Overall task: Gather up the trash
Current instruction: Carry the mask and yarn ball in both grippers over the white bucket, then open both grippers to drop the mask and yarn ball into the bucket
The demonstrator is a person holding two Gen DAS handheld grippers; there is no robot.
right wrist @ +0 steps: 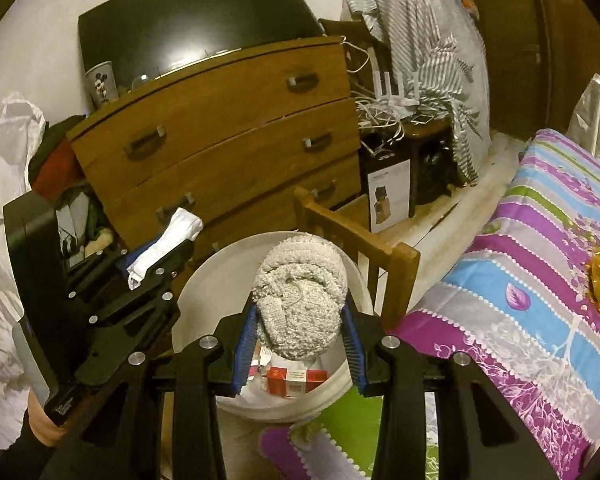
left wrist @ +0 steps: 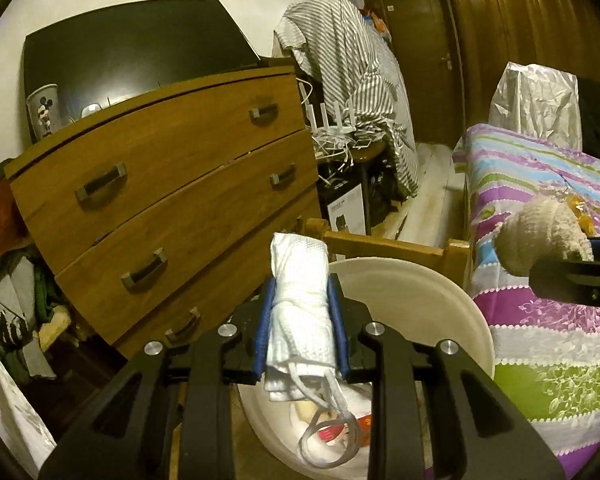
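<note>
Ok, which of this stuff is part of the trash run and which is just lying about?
In the job:
- white rolled face mask in left tongs
- beige knitted bundle in right tongs
- white trash bin

Just lying about:
- wooden dresser
- Mickey Mouse cup
- striped bedspread
- wooden chair

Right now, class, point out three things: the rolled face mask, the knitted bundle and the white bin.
rolled face mask (left wrist: 300,300), left wrist view, middle of roll.
knitted bundle (right wrist: 300,300), right wrist view, its front.
white bin (right wrist: 198,280), right wrist view, left rim.
</note>
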